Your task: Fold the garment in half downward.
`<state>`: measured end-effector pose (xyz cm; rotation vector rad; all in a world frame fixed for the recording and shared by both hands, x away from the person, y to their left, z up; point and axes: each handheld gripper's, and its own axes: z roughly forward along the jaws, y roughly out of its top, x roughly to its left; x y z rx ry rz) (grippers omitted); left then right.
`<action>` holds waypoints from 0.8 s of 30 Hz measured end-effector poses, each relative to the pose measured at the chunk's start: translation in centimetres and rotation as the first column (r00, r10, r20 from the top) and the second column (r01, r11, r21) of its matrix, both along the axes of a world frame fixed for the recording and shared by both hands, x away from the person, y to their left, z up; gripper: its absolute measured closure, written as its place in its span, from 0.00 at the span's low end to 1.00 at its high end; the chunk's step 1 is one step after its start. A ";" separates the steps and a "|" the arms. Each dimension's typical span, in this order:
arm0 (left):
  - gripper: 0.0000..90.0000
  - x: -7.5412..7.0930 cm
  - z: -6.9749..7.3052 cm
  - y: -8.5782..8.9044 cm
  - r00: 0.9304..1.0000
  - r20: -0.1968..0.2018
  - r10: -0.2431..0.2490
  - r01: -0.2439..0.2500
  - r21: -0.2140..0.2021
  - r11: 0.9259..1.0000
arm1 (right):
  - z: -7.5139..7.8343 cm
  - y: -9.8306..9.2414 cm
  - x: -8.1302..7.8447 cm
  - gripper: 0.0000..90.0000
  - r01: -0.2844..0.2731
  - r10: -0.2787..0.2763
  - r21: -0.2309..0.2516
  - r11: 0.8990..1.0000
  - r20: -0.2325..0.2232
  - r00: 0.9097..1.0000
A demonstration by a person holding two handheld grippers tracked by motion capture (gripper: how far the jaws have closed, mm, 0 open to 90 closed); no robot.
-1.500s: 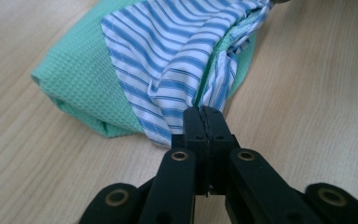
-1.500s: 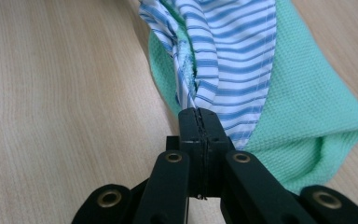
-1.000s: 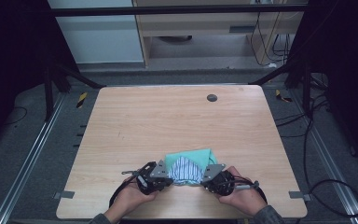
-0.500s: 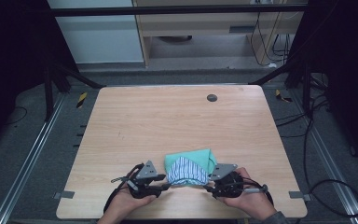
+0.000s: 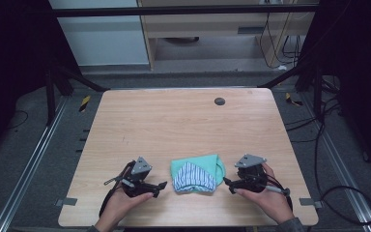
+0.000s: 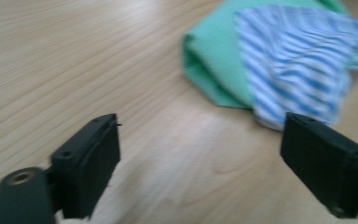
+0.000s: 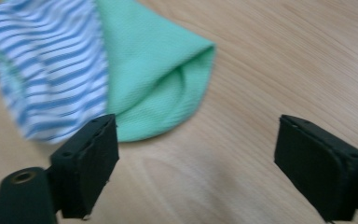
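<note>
A folded cloth [image 5: 196,173], green with a blue-and-white striped layer on top, lies near the table's front edge. My left gripper [image 5: 160,185] sits just left of it, my right gripper [image 5: 226,182] just right of it; both point inward at the cloth. Both pairs of jaws have just been opening and now stand wide apart with nothing between them. In the left gripper view the cloth [image 6: 279,56] lies beyond my left gripper [image 6: 200,163], at upper right. In the right gripper view the cloth [image 7: 98,70] lies at upper left, ahead of my right gripper [image 7: 196,163].
The wooden table [image 5: 183,125] carries a small dark round cap [image 5: 219,101] near its far edge. Tape marks sit at the front corners. Metal rails and cables run along the floor on both sides.
Both grippers have let go of the cloth and drawn apart, left one leftward and right one rightward. Their jaws went from shut to wide open. The cloth stays folded in place.
</note>
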<state>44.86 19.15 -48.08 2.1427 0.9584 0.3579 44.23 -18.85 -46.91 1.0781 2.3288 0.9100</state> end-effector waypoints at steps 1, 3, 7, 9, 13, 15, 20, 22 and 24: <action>0.06 0.6 -0.2 0.6 0.999 -0.007 0.040 -0.040 -0.002 0.999 | -0.3 -0.3 0.8 0.11 0.091 -0.091 -0.010 0.996 -0.003 0.996; 0.06 0.8 -0.3 1.0 0.999 -0.008 0.051 -0.051 0.000 0.999 | -0.6 -0.5 1.6 0.10 0.163 -0.163 -0.006 0.987 -0.009 0.987; 0.05 1.7 -0.4 2.3 0.994 -0.005 0.107 -0.107 -0.009 0.994 | -1.0 -0.9 2.7 0.09 0.220 -0.220 0.008 0.975 -0.035 0.975; 0.05 2.6 -0.2 2.7 0.994 -0.003 0.111 -0.111 -0.005 0.994 | -1.3 -1.3 3.5 0.09 0.239 -0.238 0.028 0.971 -0.039 0.971; 0.05 4.2 -0.2 3.1 0.991 -0.015 0.130 -0.130 0.012 0.991 | -1.5 -1.4 4.8 0.09 0.256 -0.254 0.046 0.965 -0.057 0.966; 0.06 5.1 -0.2 3.1 0.990 -0.019 0.142 -0.142 0.009 0.990 | -1.6 -1.4 5.6 0.09 0.254 -0.251 0.047 0.966 -0.063 0.966; 0.06 7.3 -0.1 3.0 0.987 -0.021 0.160 -0.160 0.033 0.987 | -1.6 -1.8 7.6 0.09 0.274 -0.271 0.040 0.961 -0.071 0.960; 0.07 7.6 -0.2 3.0 0.986 -0.019 0.164 -0.163 0.038 0.986 | -1.7 -1.8 8.0 0.09 0.277 -0.274 0.044 0.960 -0.074 0.959; 0.08 8.2 -0.3 2.9 0.985 -0.009 0.174 -0.174 0.037 0.984 | -1.8 -1.8 8.9 0.10 0.270 -0.269 0.021 0.963 -0.060 0.961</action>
